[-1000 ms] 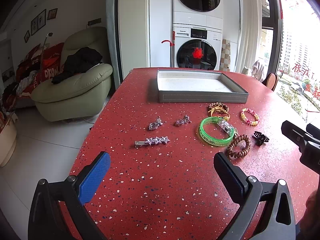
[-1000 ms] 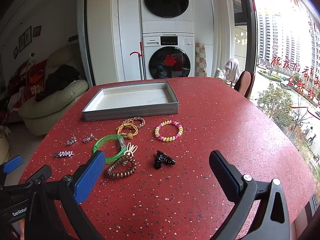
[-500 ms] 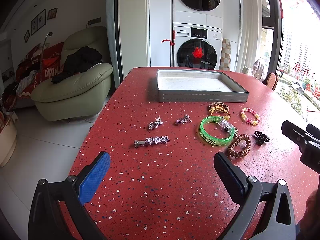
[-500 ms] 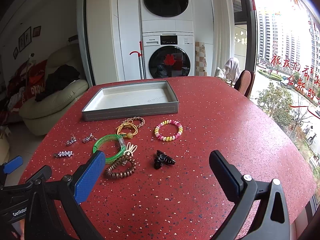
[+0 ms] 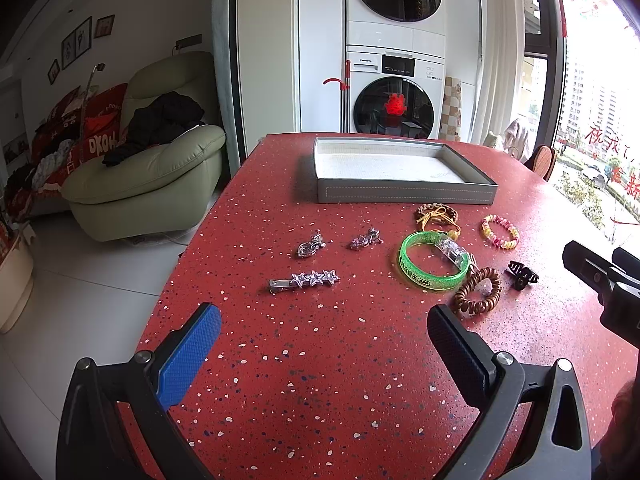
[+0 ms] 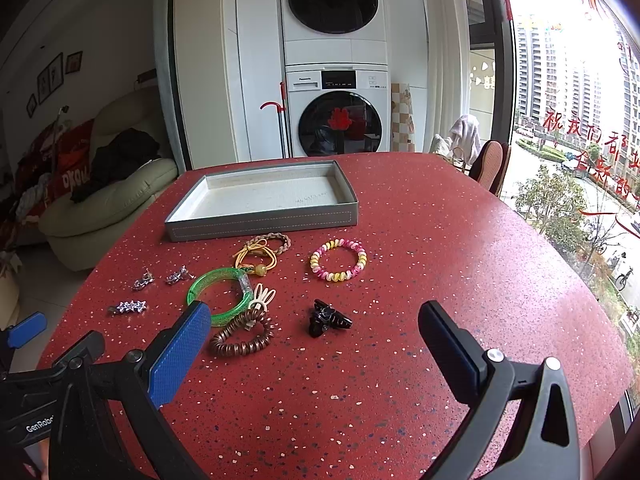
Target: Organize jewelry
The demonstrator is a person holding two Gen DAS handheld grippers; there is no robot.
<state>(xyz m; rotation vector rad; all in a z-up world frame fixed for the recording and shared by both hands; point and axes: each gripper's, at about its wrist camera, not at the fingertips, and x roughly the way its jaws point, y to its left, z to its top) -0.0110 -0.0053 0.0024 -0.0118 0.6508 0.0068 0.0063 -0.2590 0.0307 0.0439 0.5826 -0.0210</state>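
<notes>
A grey tray point(image 5: 404, 193) point(image 6: 260, 226) sits at the far side of the red table, with nothing in it. In front of it lie a green bangle point(image 5: 433, 266) point(image 6: 218, 294), a brown coil hair tie point(image 5: 478, 292) point(image 6: 242, 334), a black claw clip point(image 5: 522, 275) point(image 6: 328, 318), a pink-yellow bead bracelet point(image 5: 500, 231) point(image 6: 338, 259), a braided band with yellow cord point(image 5: 438, 216) point(image 6: 262, 250), a star hair clip point(image 5: 304, 280) point(image 6: 128, 307) and two silver earrings point(image 5: 310, 245) point(image 5: 365, 239). My left gripper point(image 5: 324, 320) and right gripper point(image 6: 314, 330) are open and empty, near the table's front.
The red speckled table point(image 5: 320, 360) drops off at its left edge toward a tiled floor and a green sofa point(image 5: 148, 176). Stacked washing machines point(image 6: 336, 80) stand behind the table. A chair point(image 6: 490, 166) stands at the far right edge.
</notes>
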